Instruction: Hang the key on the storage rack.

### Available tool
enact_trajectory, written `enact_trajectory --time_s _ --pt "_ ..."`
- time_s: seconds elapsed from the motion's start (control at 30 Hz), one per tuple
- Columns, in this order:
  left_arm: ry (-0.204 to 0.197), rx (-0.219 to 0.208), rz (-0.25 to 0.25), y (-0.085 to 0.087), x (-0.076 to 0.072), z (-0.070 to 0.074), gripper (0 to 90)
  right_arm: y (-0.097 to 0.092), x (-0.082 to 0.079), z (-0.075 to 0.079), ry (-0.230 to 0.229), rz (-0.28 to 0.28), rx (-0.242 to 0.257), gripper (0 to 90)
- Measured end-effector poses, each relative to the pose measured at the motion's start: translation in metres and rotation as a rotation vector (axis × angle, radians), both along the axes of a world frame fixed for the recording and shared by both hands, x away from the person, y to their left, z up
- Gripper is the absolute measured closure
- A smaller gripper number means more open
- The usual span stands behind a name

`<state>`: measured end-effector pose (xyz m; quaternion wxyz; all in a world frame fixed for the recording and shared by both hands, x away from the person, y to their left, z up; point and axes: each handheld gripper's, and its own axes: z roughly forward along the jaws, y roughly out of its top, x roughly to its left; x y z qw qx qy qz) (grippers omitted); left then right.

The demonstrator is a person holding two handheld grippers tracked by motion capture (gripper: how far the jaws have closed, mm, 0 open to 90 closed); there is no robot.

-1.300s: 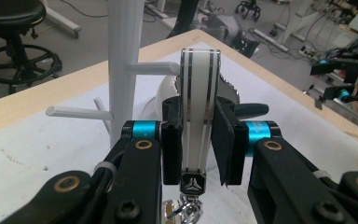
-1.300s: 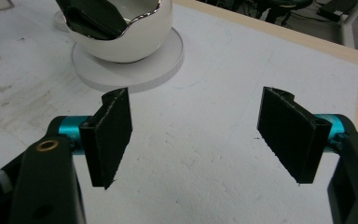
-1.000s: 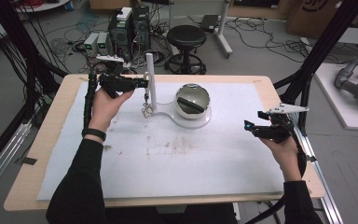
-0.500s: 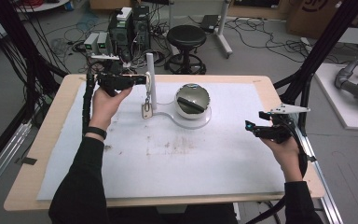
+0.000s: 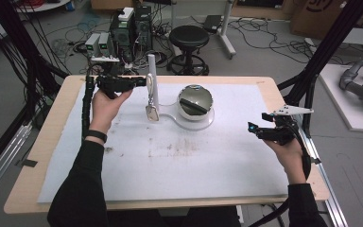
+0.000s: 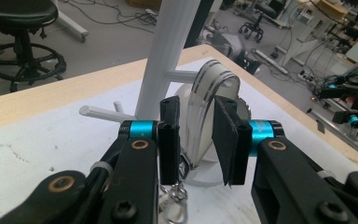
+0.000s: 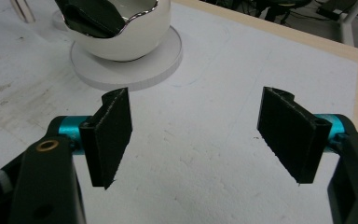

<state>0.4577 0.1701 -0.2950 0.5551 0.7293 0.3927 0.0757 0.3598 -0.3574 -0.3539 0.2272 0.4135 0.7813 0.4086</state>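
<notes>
A white peg stand [image 5: 151, 75] rises at the back middle of the white mat [image 5: 170, 161]. A translucent striped strap [image 6: 209, 88] is looped over one of its pegs [image 6: 179, 74], and a metal clasp and tag [image 5: 151, 112] dangle below. My left gripper [image 5: 144, 81] reaches the stand from the left. In the left gripper view its jaws [image 6: 198, 135] sit around the strap, pads touching it, and have just been opening slightly. My right gripper [image 5: 253, 128] rests low at the right of the mat, open and holding nothing [image 7: 198, 135].
A white egg-shaped bowl with a chrome rim [image 5: 194, 101] sits on a round white base [image 7: 135, 70] joined to the stand, and holds something dark. Black frame posts flank the table. A stool [image 5: 189, 38], computers and cables stand beyond the far edge.
</notes>
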Motion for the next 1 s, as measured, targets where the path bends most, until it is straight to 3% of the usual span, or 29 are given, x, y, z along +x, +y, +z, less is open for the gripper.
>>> enact_trajectory --time_s 0.3,0.5,0.67,0.87,1.0 --pt "-0.024 0.011 0.016 0.001 -0.005 0.004 68.7 -0.002 -0.001 0.0 0.005 -0.008 0.006 26.8" --pt "-0.056 0.047 0.04 0.008 -0.018 0.009 62.9 -0.003 -0.002 0.002 0.0 -0.011 0.011 26.8" --pt "-0.075 0.097 0.054 0.016 -0.035 0.011 56.4 -0.004 -0.002 0.003 -0.001 -0.012 0.007 26.8" --pt "-0.096 0.199 0.064 0.022 -0.059 0.011 48.5 -0.004 -0.001 0.003 0.004 -0.008 0.007 26.8" --pt "-0.11 0.245 0.064 0.023 -0.077 0.007 44.4 -0.004 -0.001 0.003 0.009 -0.006 0.005 26.8"
